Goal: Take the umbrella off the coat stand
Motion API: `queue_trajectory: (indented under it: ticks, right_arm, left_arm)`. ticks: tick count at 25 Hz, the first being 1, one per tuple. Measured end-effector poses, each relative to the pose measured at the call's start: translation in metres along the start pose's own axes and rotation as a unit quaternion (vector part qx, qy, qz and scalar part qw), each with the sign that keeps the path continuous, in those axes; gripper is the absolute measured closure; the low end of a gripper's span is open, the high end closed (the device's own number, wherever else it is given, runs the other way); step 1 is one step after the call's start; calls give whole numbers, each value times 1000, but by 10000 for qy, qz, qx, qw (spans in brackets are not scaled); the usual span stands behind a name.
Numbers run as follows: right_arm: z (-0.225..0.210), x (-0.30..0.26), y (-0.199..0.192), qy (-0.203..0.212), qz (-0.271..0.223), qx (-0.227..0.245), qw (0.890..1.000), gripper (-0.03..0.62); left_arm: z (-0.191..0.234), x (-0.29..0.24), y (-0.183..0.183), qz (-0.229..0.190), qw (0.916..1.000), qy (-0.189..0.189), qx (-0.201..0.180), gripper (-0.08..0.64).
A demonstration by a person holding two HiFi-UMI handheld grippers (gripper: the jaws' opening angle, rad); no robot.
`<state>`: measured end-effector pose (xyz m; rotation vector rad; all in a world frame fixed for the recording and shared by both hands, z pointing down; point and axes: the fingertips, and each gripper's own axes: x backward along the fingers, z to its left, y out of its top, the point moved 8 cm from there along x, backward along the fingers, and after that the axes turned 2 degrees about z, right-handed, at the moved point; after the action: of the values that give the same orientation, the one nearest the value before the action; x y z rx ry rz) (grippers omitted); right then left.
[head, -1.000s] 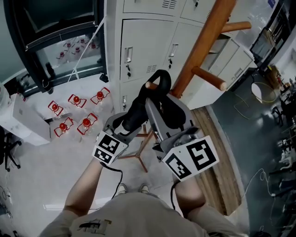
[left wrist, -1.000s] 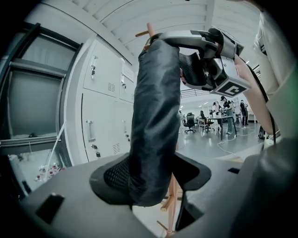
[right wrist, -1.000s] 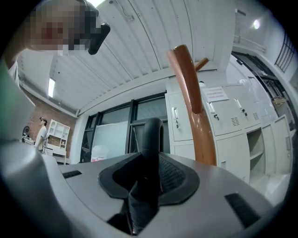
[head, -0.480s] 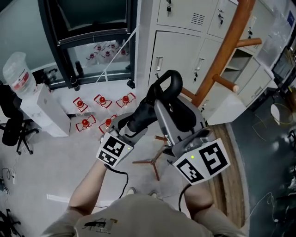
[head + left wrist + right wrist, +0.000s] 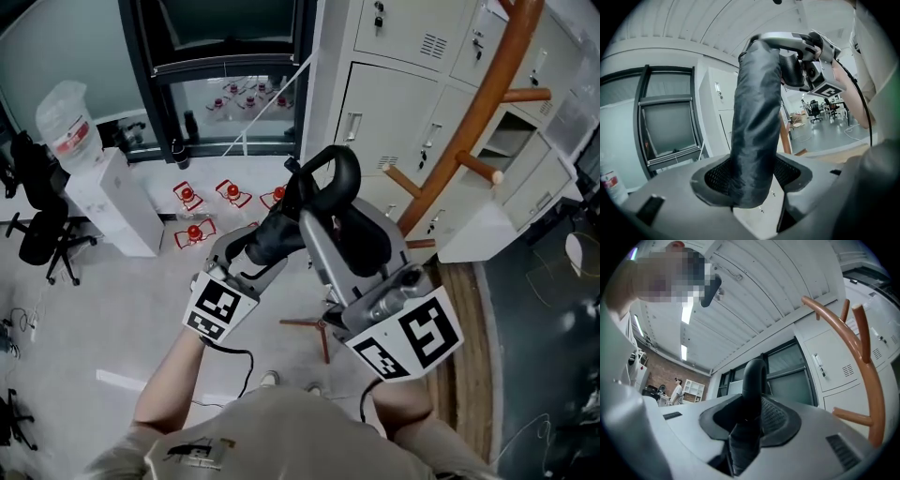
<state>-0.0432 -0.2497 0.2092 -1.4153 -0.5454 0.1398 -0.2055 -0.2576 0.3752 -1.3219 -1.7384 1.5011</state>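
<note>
Where the forearms reach out from the torso, both tongs close on one black umbrella (image 5: 298,217). The left gripper (image 5: 265,242), marker cube nearest the body, pinches the furled cloth; in the left gripper view the sleeved canopy (image 5: 757,117) stands up between its jaws, pads pressed on both sides. The right gripper (image 5: 323,228), larger in the head view and just beside the left, clamps the shaft close under the crook handle (image 5: 339,171); in the right gripper view the handle (image 5: 754,376) rises straight out of the closed jaws.

The umbrella is held in the air in front of the person, handle end away from the body. It hangs on no peg and touches no part of the coat stand (image 5: 487,103), whose orange post and pegs lean past to the right; the stand's feet (image 5: 314,328) show on the floor below the grippers.

Beyond: grey lockers (image 5: 403,84) behind the stand, red-capped bottles (image 5: 202,202) on the pale floor at left, a dark-framed window (image 5: 225,56) farther back.
</note>
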Motion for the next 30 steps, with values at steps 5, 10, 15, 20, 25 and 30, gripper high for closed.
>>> queue_trajectory:
  ticks: [5,10,15,20,25,30]
  right_arm:
    - [11,1,-10,260,56,-151,9995,480]
    - [20,-1,-25,438,161,-300,9985,480]
    - [29,-2,-46,598,320,-477,9966,480]
    - [35,-4,-68,729,547,-667,9936,479]
    - [40,-6,-79,807,694,-748,9915,480]
    - [42,-5,-83,815,787,-787,9904,480]
  left_arm:
    - [-4,20,-13,175,9996,221,12,281]
    - [-9,32,-31,358,9986,374,130,281]
    - [-20,44,-56,509,9973,390,363,281]
    - [-26,53,-79,776,9945,488,512,281]
    - [-30,57,-92,890,9929,502,609,281]
    - [-34,58,-97,936,9923,484,658,281]
